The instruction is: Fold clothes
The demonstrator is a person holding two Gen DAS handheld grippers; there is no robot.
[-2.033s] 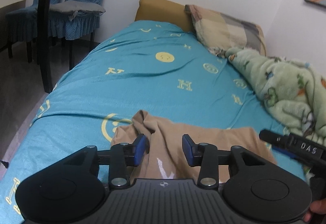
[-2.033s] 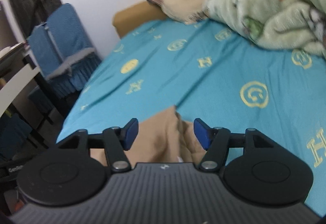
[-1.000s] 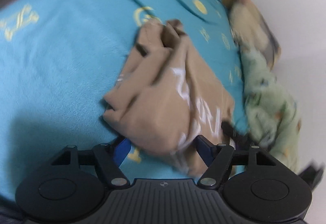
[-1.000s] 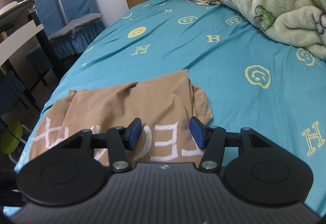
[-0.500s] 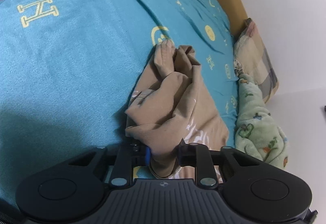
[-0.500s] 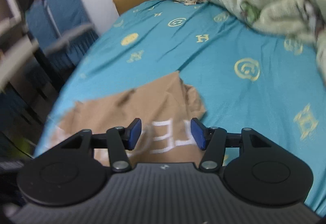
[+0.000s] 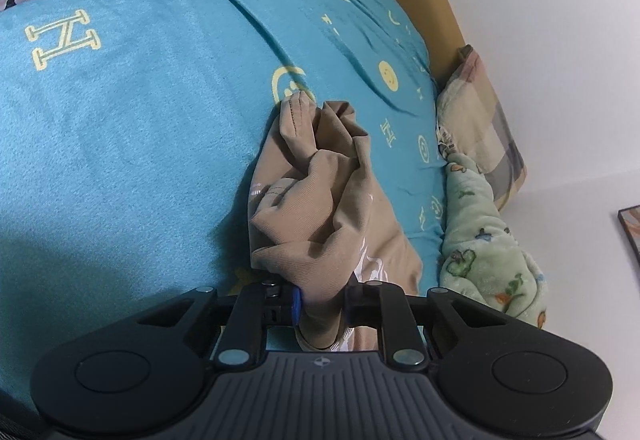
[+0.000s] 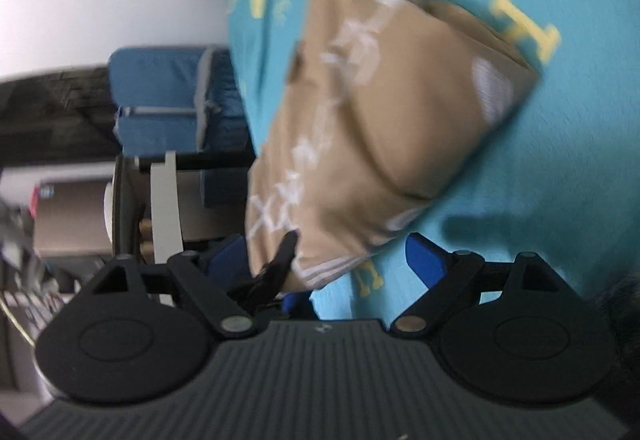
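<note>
On my left gripper (image 7: pixel 320 302) the blue pads were clamped tight on a bunched fold of the tan shirt (image 7: pixel 320 199), which rose crumpled from the turquoise bedspread (image 7: pixel 140 119) near the bed's edge. Farther right in that view lay a plaid pillow (image 7: pixel 480 119) and a green fleece blanket (image 7: pixel 488 260), both well apart from the shirt. My right gripper (image 8: pixel 324 260) stood spread wide, its blue pads (image 8: pixel 426 260) gripping nothing; the view was blurred, but the tan shirt (image 8: pixel 400 99), with its white lettering, hung just ahead of the pads over the bedspread (image 8: pixel 560 199), and blue covered chairs (image 8: pixel 168 91) showed off to the side.
</note>
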